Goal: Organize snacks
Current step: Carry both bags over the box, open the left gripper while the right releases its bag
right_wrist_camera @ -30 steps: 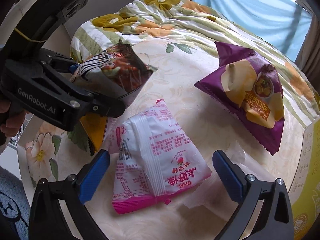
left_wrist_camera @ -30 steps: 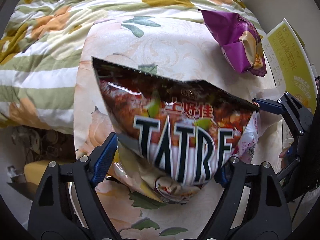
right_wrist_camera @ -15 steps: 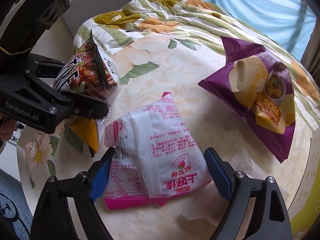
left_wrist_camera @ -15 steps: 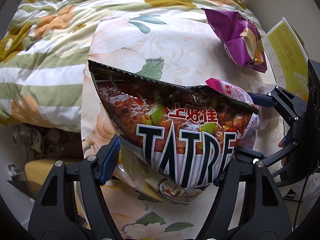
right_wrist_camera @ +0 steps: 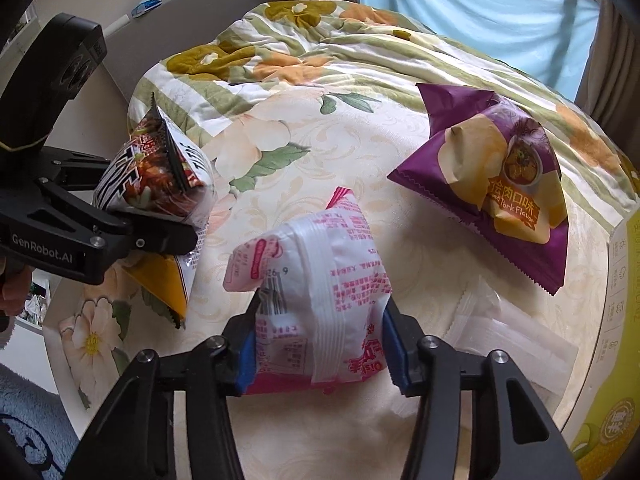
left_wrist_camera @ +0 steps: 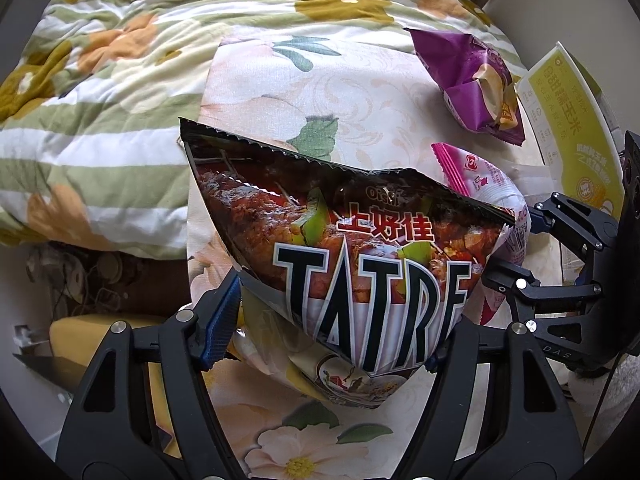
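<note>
Snack bags: left tool (left_wrist_camera: 332, 320) grips the dark TATRE bag (left_wrist_camera: 360, 264), raised; right tool (right_wrist_camera: 320, 344) has just clamped the pink-white packet (right_wrist_camera: 320, 280). Purple bag (right_wrist_camera: 500, 176) lies far right on the desk (right_wrist_camera: 280, 184).

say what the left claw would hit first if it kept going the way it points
Probably the floral tablecloth: the left claw points steeply down, shut on the dark TATRE snack bag, whose lower end might touch first.

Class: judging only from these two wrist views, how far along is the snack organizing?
Done: nothing looks sorted yet. In hand: the left gripper holds the dark snack bag; the right gripper clamps the pink-and-white packet. Left: the purple chip bag lies on the bed.
</note>
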Available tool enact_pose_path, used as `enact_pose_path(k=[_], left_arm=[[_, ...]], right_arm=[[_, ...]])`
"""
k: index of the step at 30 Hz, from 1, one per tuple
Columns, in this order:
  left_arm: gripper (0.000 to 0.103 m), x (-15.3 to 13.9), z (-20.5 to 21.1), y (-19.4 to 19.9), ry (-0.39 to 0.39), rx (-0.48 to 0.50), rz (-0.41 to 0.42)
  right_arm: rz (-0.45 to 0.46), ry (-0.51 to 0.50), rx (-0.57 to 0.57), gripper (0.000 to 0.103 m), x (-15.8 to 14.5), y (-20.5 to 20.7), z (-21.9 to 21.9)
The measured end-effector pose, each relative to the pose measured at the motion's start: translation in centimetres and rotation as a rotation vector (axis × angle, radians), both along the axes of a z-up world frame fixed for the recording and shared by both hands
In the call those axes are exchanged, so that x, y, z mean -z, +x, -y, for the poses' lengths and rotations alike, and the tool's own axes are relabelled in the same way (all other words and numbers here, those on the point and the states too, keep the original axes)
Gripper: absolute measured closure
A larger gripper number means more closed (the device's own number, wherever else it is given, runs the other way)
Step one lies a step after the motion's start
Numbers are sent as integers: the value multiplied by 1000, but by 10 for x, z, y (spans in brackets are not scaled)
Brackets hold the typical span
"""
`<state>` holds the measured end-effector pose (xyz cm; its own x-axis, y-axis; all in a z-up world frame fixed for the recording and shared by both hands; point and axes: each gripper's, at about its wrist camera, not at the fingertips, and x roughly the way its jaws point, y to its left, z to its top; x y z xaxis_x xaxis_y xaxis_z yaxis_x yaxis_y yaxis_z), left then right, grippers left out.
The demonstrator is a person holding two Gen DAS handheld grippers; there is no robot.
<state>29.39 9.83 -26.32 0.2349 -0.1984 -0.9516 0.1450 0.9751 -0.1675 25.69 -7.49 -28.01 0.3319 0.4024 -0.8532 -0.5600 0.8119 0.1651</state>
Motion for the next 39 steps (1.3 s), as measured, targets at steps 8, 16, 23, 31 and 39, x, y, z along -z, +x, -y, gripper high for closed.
enact_pose_path(k=[8,16,23,31,39], left_arm=[[35,-52,-2,-11,-14,15,63],[35,-121,30,-10,-74,117,188],[35,-167,87,-2,-105,176,267],[35,-190,197,21,-133,170,294],[35,-176,334,63,-132,187,272]], right_arm=[[57,31,112,57,-56,-28,9],[92,76,348,57,-128,-57,50],[167,78,497,57,-175,-67,116],[205,63,551,57,-190,-53,216],[207,93,556,57,-191,-31,311]])
